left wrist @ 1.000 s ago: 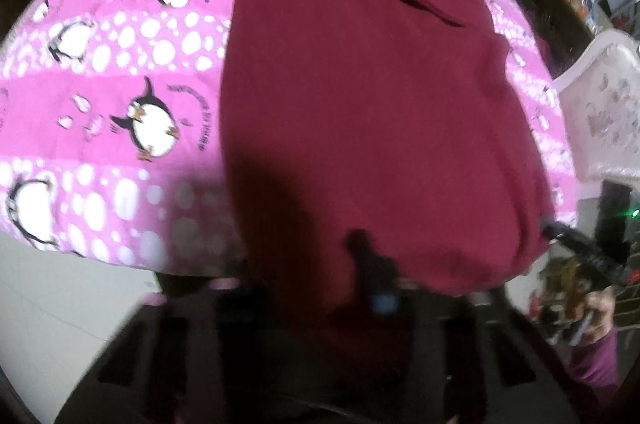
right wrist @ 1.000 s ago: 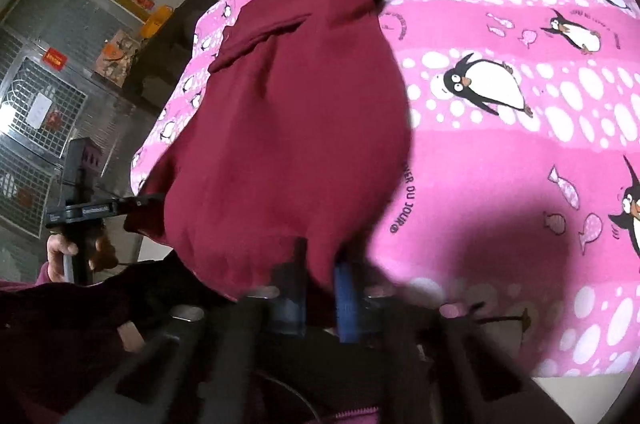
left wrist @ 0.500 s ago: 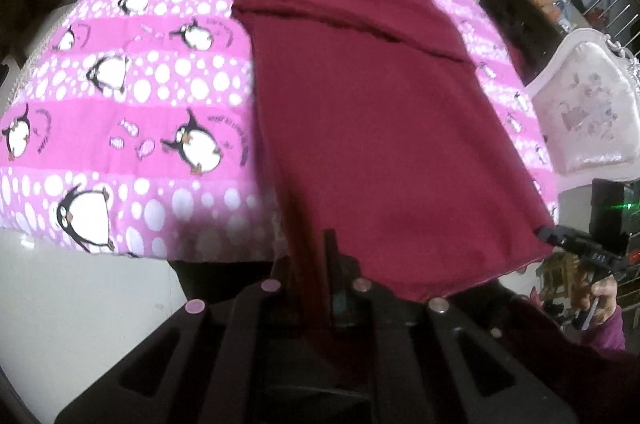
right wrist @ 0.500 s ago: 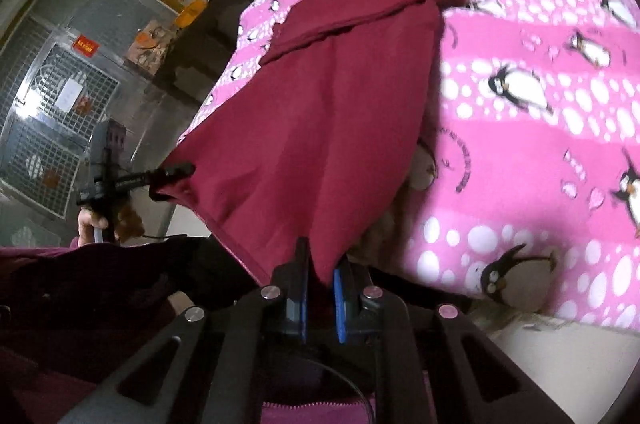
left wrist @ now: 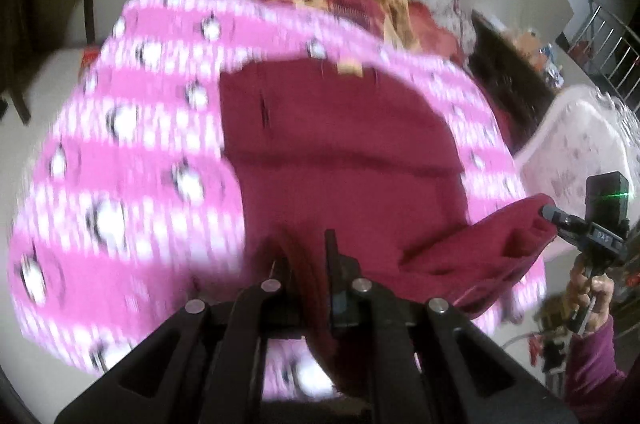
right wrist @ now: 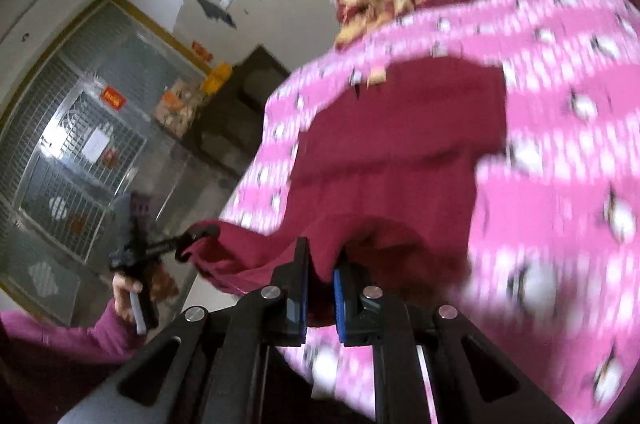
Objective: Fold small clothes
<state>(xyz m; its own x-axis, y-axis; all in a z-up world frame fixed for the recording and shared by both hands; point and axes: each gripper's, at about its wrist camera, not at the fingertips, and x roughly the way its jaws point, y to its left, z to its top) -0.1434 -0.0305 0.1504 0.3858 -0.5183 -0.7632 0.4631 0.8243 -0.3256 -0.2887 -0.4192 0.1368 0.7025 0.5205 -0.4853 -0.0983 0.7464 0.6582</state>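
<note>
Now the near hem of the maroon garment point(left wrist: 344, 152) has been raised off the pink penguin blanket point(left wrist: 132, 160) on the bed, where half a second ago it hung at the edge. The left tool point(left wrist: 306, 260) and the right tool point(right wrist: 320, 264) are each clamped on a hem corner. A fold toward the collar is judged under way.

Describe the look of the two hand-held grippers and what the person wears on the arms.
Left hand-held gripper: black angular frame with triangular cut-outs and round silver bolt heads; slim dark fingers. Right hand-held gripper: same black frame and silver bolts, with blue pads inside its fingers; seen from outside, a black box on it shows a green light. Sleeves are magenta-purple.
</note>
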